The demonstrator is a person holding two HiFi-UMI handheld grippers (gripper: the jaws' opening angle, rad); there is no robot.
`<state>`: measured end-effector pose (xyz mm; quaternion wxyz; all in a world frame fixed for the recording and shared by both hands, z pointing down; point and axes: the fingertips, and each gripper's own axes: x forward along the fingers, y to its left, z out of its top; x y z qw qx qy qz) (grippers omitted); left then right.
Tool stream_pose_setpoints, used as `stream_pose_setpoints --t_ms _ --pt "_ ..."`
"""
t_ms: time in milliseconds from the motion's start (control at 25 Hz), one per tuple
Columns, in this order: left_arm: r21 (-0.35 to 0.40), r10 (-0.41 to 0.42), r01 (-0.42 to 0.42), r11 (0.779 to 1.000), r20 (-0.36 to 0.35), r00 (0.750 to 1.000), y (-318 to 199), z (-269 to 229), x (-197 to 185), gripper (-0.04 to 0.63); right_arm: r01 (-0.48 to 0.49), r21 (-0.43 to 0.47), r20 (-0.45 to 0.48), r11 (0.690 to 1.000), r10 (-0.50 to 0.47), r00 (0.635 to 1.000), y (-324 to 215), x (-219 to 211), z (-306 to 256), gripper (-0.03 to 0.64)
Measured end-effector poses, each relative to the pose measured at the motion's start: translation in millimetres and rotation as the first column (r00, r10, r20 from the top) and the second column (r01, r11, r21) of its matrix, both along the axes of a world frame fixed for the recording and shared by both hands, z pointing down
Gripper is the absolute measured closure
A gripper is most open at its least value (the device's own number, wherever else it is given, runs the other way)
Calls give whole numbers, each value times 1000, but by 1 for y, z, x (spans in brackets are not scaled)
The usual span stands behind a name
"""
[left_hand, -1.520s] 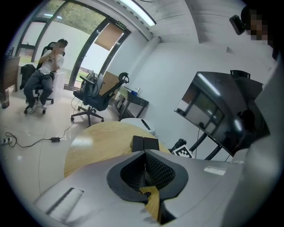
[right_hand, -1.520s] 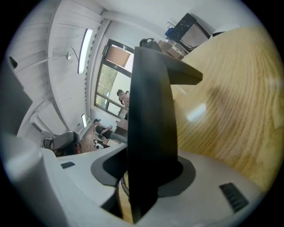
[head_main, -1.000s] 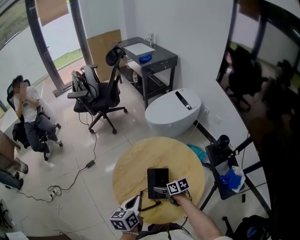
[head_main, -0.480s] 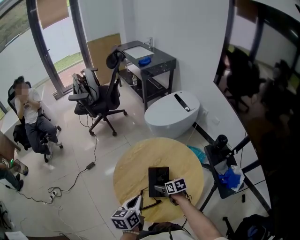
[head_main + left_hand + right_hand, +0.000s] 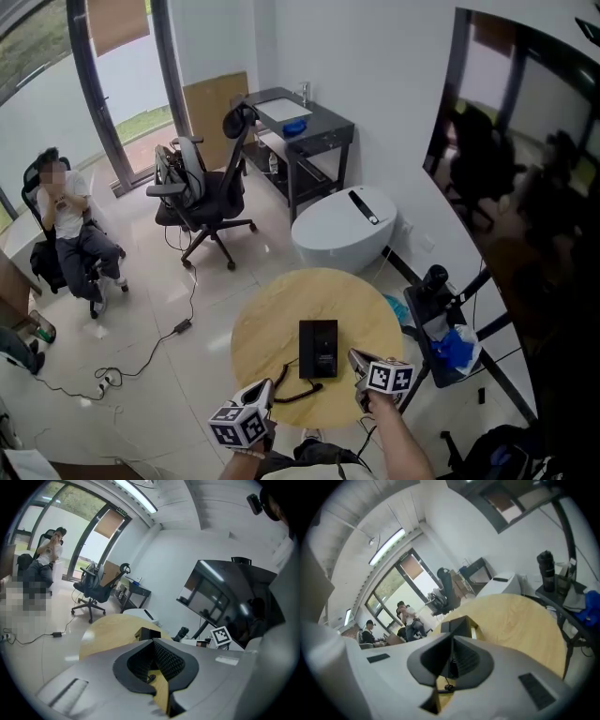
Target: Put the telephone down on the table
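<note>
While telephone (image 5: 318, 349) lies on round wood table (image 5: 277, 314), chair (image 5: 203, 192) stands nr window (image 5: 127, 89).

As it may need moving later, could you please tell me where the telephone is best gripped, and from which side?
Probably take the telephone across its two long edges, from above at its near end: it lies flat on the table, a narrow slab, and its cord trails near-left.

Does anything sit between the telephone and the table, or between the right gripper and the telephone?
Nothing visible. The telephone lies flat on the round table; the right gripper, jaws closing on nothing, is beside it with only bare tabletop between.
</note>
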<state>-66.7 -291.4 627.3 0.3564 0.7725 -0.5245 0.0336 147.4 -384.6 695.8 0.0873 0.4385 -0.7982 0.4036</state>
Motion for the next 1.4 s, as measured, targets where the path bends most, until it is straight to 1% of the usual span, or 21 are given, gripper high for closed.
stream_pose_setpoints --t_ms 40,120,160,280,440,520,640,720,840,960,1200,1280,1400 --pt "3 11 -11 1000 3 1000 5 -3 -1 611 -27 33 29 999 26 999 8 3 -15 618" --pt "13 33 -33 999 5 999 13 -10 -1 611 -79 86 93 993 71 993 26 8 -45 620" --pt "21 43 -43 999 4 999 17 -15 0 611 -101 110 107 989 90 990 35 10 -59 620" --pt "50 69 -69 996 -8 998 31 -29 -2 611 -139 177 90 974 125 988 65 11 -91 619" --pt "88 103 -101 991 -16 995 55 -42 -8 611 -150 234 76 961 135 988 110 -3 -124 618" --pt "104 120 -119 987 -6 993 69 -47 -10 611 -158 247 85 956 141 986 136 -12 -135 618" --pt "122 141 -142 982 14 990 95 -53 -15 611 -180 237 112 955 157 981 180 -27 -142 620" --pt "139 151 -153 978 22 988 114 -58 -19 611 -182 240 82 953 167 982 209 -37 -142 619" --pt "159 172 -178 971 51 984 142 -62 -23 611 -156 263 -21 952 168 986 246 -51 -140 618" --pt "152 201 -210 966 71 977 168 -58 -23 611 -128 270 -101 954 160 982 277 -63 -137 618" --pt "139 221 -227 964 61 973 192 -58 -19 611 -120 257 -121 959 155 980 307 -73 -138 612" --pt "147 217 -224 963 62 974 194 -61 -17 611 -114 254 -133 960 152 979 312 -69 -136 611" --pt "164 218 -227 960 71 973 193 -69 -13 611 -113 255 -128 960 149 981 314 -68 -137 611"
